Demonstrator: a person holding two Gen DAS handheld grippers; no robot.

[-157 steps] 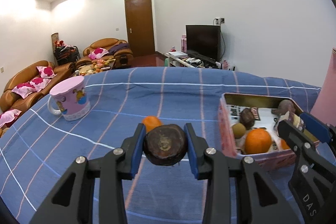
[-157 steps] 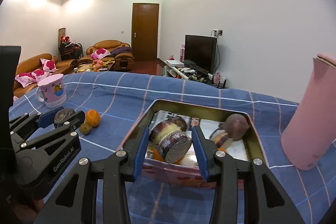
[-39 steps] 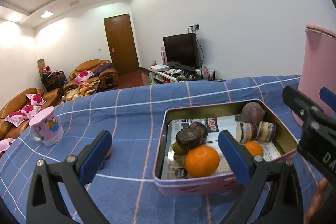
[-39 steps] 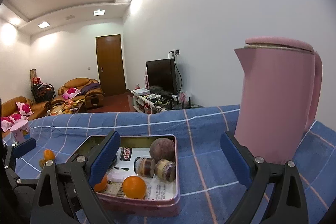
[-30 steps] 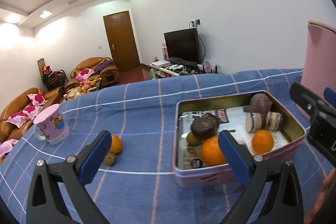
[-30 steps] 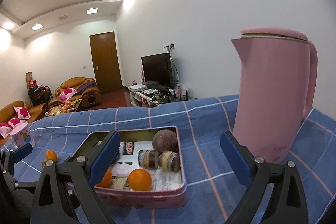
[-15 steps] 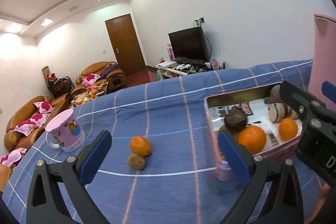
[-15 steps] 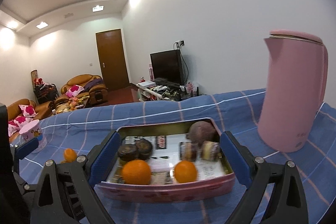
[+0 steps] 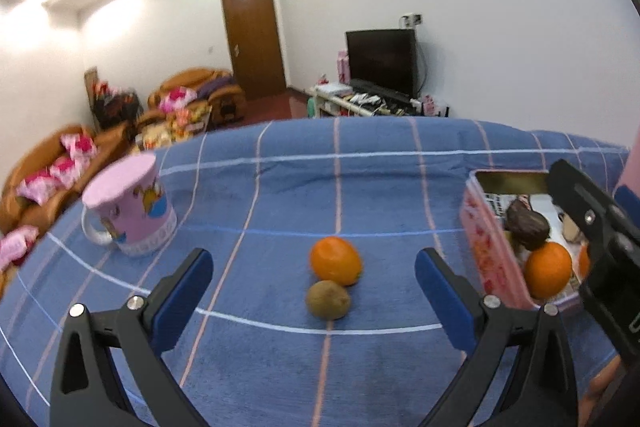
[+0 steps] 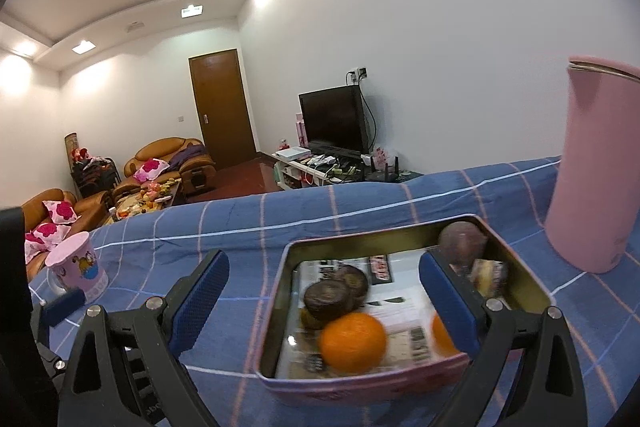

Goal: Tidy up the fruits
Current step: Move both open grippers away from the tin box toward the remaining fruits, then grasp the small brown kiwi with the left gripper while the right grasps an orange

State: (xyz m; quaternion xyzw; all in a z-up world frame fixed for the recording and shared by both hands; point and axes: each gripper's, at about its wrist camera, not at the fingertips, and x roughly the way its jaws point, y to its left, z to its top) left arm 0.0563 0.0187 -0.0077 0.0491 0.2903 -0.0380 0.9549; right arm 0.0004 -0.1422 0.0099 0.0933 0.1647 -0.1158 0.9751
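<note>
An orange [image 9: 335, 260] and a brown kiwi [image 9: 328, 299] lie side by side on the blue checked cloth, straight ahead of my open, empty left gripper [image 9: 314, 287]. A pink tin [image 10: 540, 297] holds two oranges [image 10: 353, 343], dark brown fruits [image 10: 330, 297] and a purple fruit [image 10: 460, 239]. My right gripper [image 10: 324, 291] is open and empty, held above the tin's near left part. The tin also shows at the right of the left wrist view [image 9: 486, 251].
A pink mug [image 9: 132, 205] stands on the cloth at the left. A tall pink kettle [image 10: 598, 167] stands right of the tin. The table's far edge drops off toward a living room with sofas and a TV.
My left gripper has swung left from over the tin to face the orange and kiwi on the cloth. My right gripper has moved left and lower toward the tin.
</note>
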